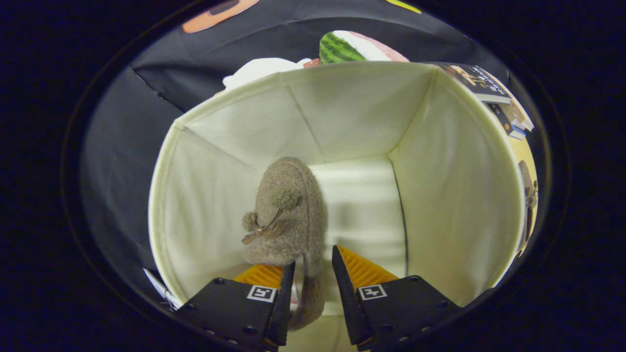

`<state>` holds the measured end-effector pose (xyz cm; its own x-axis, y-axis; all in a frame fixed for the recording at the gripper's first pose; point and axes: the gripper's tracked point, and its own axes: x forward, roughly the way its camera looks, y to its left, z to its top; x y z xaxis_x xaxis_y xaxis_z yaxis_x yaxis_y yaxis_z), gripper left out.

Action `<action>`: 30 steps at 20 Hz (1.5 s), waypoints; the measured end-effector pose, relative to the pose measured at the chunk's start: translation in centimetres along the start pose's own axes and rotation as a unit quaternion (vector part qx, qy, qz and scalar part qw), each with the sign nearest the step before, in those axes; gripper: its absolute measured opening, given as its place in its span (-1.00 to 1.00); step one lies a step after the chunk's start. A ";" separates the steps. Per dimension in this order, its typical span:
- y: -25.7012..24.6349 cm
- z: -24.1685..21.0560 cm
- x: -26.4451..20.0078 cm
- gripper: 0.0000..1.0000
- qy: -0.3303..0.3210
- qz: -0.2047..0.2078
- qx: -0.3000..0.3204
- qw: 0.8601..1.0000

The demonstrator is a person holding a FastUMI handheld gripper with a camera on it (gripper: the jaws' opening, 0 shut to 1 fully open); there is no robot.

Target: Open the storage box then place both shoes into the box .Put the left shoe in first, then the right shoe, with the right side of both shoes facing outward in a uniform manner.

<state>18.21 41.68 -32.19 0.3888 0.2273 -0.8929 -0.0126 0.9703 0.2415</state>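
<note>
A cream fabric storage box (455,195) stands open below me, and I look down into it. A tan fuzzy shoe (288,210) with pom-poms and a small bow hangs toe-down inside, near the box's left wall. My gripper (313,259) is just above the box floor, its fingers close together with the shoe's heel collar between them. The fingers look shut on that collar. A second tan shoe (529,193) lies outside the box to the right, on a yellow surface, mostly hidden by the box wall.
Beyond the box's far rim are a watermelon-slice toy (342,46) and a white object (259,68). Books (489,83) lie past the right rim. The right half of the box floor (367,205) is bare.
</note>
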 end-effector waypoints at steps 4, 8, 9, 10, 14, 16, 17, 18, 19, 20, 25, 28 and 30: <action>1.5 -0.4 -5.5 0.45 -0.023 0.040 -0.051 0.998; 0.8 0.2 -12.4 0.70 -0.069 0.049 -0.101 0.991; 0.2 0.4 -14.0 0.80 -0.082 0.049 -0.111 0.989; -0.5 0.6 -15.4 0.85 -0.093 0.049 -0.119 0.987; -5.2 0.4 -19.7 0.93 -0.100 0.042 -0.133 0.985; -7.8 0.5 -20.8 0.93 -0.098 0.041 -0.135 0.985; -9.4 1.0 -21.2 0.93 -0.102 0.037 -0.138 0.985; -11.1 1.2 -21.5 0.93 -0.102 0.033 -0.139 0.984; -12.7 1.4 -21.8 0.93 -0.102 0.033 -0.137 0.985; -14.1 1.5 -21.9 0.93 -0.099 0.034 -0.133 0.986; -23.2 2.3 -21.0 0.93 -0.088 0.017 -0.102 0.991; -28.9 2.8 -20.0 0.93 -0.085 0.002 -0.082 0.993; -33.5 3.4 -19.4 0.93 -0.093 -0.019 -0.079 0.992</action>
<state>14.22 4.52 -21.64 0.5543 0.1847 -0.8116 -0.1335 0.9822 0.1324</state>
